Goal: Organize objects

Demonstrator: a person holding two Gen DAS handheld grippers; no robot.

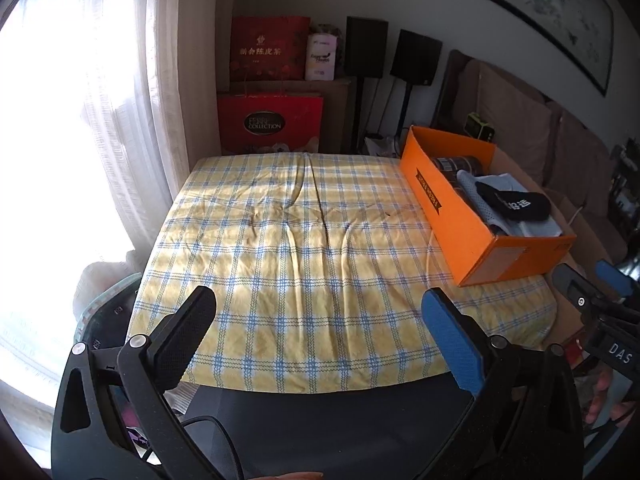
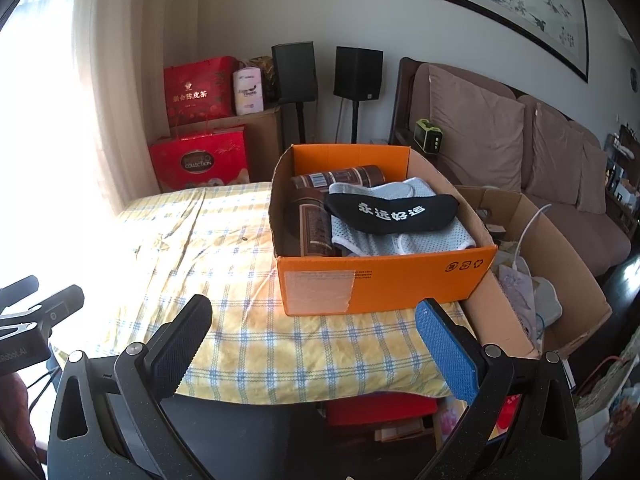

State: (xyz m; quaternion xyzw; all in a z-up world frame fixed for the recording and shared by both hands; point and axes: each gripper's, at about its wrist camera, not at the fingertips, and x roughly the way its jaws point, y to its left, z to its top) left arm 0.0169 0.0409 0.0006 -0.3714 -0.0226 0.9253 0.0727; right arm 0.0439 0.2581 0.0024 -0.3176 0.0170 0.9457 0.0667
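An orange cardboard box (image 2: 384, 280) stands at the right side of a table under a yellow and blue checked cloth (image 1: 288, 240). It also shows in the left wrist view (image 1: 452, 216). Inside lie brown cylindrical packets (image 2: 336, 178), pale mesh cloth items (image 2: 400, 236) and a black eye mask (image 2: 390, 212) with white characters. My left gripper (image 1: 320, 300) is open and empty over the table's near edge. My right gripper (image 2: 314, 308) is open and empty, just in front of the box.
A larger brown carton (image 2: 560, 264) with cables and cloth sits right of the table. Red gift bags (image 1: 272, 128), two black speakers (image 2: 294, 72) and a brown sofa (image 2: 520, 152) stand behind. A bright curtained window (image 1: 80, 120) fills the left.
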